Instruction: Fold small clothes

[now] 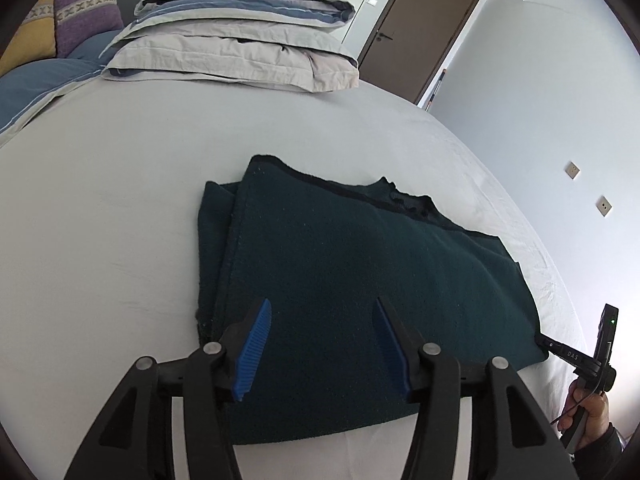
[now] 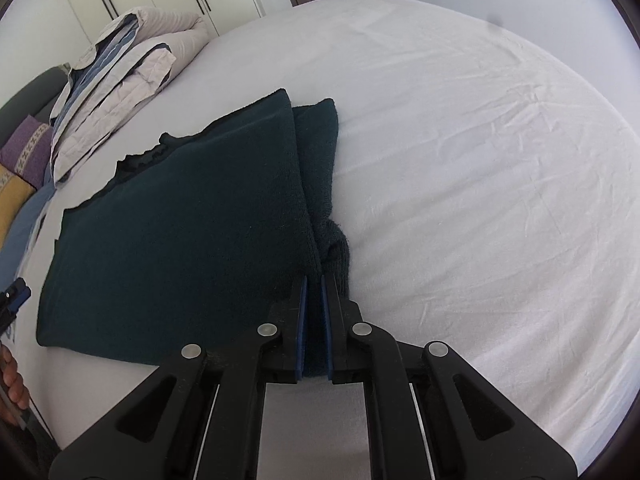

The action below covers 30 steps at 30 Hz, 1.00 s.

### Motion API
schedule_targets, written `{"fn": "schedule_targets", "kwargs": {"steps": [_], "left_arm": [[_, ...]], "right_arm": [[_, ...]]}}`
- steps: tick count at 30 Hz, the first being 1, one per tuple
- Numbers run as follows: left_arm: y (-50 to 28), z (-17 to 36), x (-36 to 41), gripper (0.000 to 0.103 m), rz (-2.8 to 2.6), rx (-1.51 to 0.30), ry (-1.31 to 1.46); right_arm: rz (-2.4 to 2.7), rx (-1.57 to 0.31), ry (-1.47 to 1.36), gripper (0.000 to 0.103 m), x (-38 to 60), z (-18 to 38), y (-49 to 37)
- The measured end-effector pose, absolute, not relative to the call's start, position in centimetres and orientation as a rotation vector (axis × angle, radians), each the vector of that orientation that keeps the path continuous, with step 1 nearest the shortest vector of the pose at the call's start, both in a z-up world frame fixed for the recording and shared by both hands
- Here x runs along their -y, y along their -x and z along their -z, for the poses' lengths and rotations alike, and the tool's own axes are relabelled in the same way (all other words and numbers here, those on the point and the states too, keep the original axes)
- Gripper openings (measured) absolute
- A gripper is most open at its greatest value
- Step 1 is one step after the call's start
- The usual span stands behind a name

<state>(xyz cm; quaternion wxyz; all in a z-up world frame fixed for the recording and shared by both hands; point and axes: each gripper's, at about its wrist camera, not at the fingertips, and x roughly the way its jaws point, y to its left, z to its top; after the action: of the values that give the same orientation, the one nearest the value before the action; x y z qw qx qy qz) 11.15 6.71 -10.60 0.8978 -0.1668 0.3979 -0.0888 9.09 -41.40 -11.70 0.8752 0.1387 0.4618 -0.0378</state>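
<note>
Our left tool (image 1: 320, 312) hangs with jaws apart, nothing between them, above the fuzzy dark-green folded garment (image 1: 360, 272). Our right tool (image 2: 314, 284) pinches that garment's bunched corner. Smooth white bed (image 2: 480, 160) lies open beyond it.

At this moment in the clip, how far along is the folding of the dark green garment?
Done: the garment lies on the bed folded over itself, one layer stacked on another. In hand: the right hand-held gripper is shut on a bunched corner, while the left hand-held gripper stands open above the cloth, holding nothing. Left: the neckline edge is uneven and the fold looks loose, so probably another fold and smoothing.
</note>
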Motion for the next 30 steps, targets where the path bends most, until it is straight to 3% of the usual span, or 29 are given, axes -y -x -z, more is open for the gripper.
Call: {"fn": "schedule_targets", "kwargs": {"steps": [11,15,17,23,30], "left_arm": [[-11.8,11.4,-6.2,0.056,0.188,-0.845,0.326],[-14.2,10.4,-5.5,0.056,0.197,-0.821,0.297],[-16.2,9.7,-4.5,0.056,0.201,-0.801,0.257],[-23.3,9.3,-1.8,0.056,0.177,-0.804,0.188],[-24.3,15.1,-5.0,0.056,0.118,-0.843,0.23]], "right_arm": [[0.09,-0.972,-0.356,0.009,42.4,10.7,-8.3],[0.099,-0.854,-0.37,0.026,41.4,6.8,-8.5],[0.007,-0.802,-0.402,0.047,39.8,5.1,-10.0],[-0.312,-0.845,-0.503,0.048,31.3,5.8,-19.8],[-0.365,-1.005,-0.669,0.045,27.3,14.0,-27.9]]}}
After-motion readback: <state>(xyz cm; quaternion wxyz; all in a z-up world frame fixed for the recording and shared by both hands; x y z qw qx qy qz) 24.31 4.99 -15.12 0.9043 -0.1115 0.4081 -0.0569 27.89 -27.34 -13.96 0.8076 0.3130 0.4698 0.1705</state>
